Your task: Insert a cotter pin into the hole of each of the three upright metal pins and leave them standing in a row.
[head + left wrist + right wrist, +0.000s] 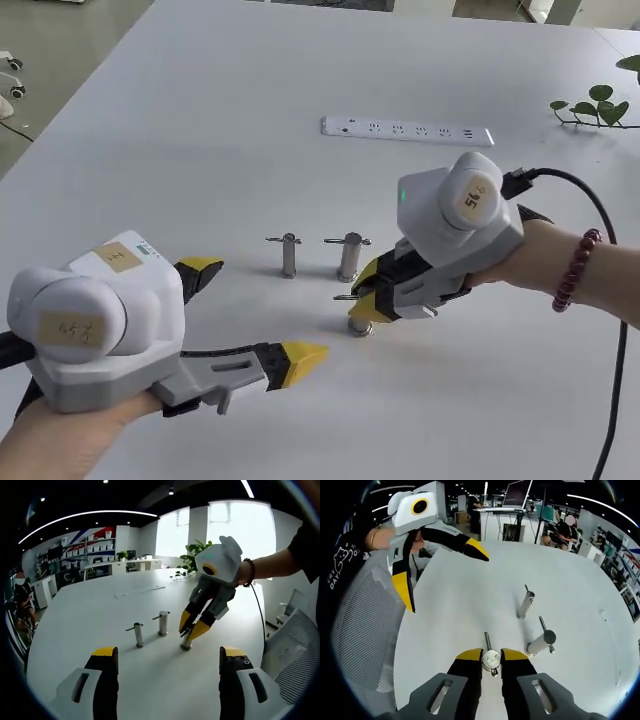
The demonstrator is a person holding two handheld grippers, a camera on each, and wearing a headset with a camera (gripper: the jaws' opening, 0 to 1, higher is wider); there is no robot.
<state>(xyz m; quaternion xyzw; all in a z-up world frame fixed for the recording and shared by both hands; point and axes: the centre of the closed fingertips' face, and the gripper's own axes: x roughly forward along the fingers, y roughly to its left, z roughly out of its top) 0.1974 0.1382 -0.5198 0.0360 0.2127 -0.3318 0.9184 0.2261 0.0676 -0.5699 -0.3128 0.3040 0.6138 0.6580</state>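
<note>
Two upright metal pins (289, 257) (349, 258) stand side by side on the white table, each with a cotter pin through its top. A third metal pin (358, 324) stands just in front of them. My right gripper (368, 300) is shut around its head (491, 658), and a cotter pin (486, 641) runs through it, its tip (342, 297) sticking out to the left. My left gripper (252, 310) hangs open at the near left, apart from all the pins, nothing between its fingers. The left gripper view has the right gripper (192, 629) over the third pin (186, 644).
A white power strip (407, 130) lies further back on the table (200, 150). A green plant sprig (598, 105) sits at the far right edge. A black cable (612, 330) trails from the right gripper along the right side.
</note>
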